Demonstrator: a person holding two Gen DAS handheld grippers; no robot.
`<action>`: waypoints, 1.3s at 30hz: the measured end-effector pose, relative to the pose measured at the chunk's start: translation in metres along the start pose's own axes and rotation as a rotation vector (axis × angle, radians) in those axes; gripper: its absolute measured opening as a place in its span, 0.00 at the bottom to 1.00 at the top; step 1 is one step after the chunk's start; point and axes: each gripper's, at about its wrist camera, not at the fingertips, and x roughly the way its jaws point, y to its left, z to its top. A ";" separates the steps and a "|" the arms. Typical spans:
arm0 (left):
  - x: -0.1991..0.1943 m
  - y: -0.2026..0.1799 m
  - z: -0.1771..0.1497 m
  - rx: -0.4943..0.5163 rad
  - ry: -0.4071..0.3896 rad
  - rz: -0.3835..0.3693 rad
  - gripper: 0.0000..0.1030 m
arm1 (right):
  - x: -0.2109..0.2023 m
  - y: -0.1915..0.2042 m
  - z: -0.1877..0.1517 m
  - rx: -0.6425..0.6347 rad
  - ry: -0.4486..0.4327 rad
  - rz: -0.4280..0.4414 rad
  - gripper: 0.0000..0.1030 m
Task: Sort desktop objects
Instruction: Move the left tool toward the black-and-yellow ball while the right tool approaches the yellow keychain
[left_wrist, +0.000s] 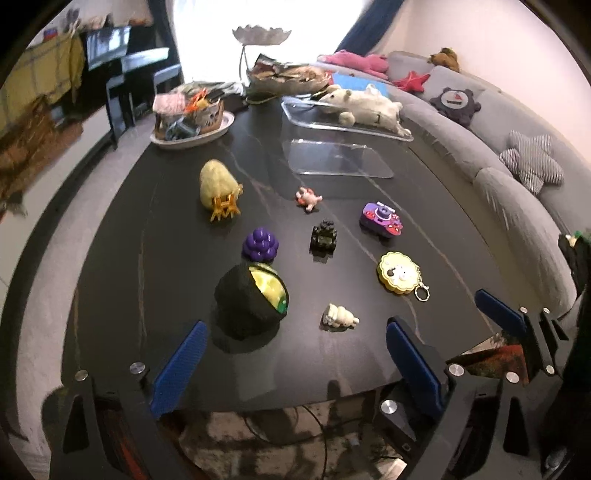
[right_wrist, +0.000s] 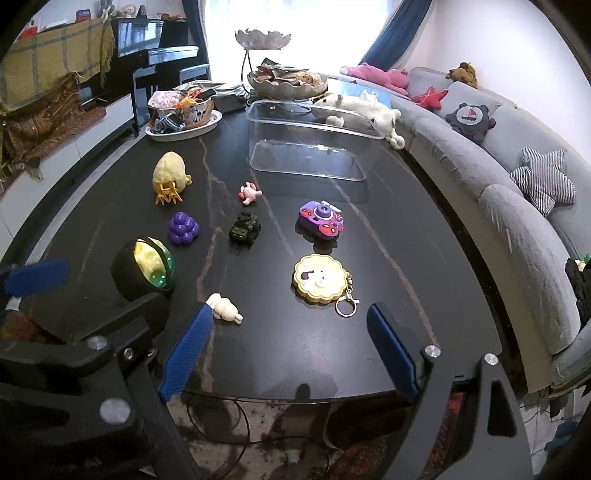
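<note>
Small toys lie on the dark table (left_wrist: 184, 369): a yellow egg creature (left_wrist: 218, 190), a pink figure (left_wrist: 308, 197), purple grapes (left_wrist: 259, 243), a dark green truck (left_wrist: 324, 236), a purple toy camera (left_wrist: 380, 218), a yellow cookie keychain (left_wrist: 399, 273), a white figure (left_wrist: 340, 316) and a black-and-green ball (left_wrist: 251, 299). A clear plastic bin (right_wrist: 306, 144) stands behind them. My left gripper (left_wrist: 295, 362) is open and empty at the near edge. My right gripper (right_wrist: 291, 350) is open and empty too, with the white figure (right_wrist: 224, 309) by its left finger.
A white dish of clutter (left_wrist: 192, 118) and a metal lotus bowl stand (left_wrist: 273, 70) sit at the table's far end, with a white plush bear (left_wrist: 369, 103) behind the bin. A grey sofa (left_wrist: 498, 166) curves along the right.
</note>
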 end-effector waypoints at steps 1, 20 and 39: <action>0.000 0.001 0.001 0.000 -0.003 -0.002 0.93 | 0.001 0.000 0.000 0.002 0.003 0.001 0.82; 0.009 0.028 0.006 -0.070 0.013 0.026 0.93 | 0.005 -0.013 0.008 0.026 0.002 -0.040 0.82; 0.024 0.045 0.012 -0.112 0.044 0.044 0.93 | 0.021 -0.030 0.008 0.055 0.025 -0.060 0.82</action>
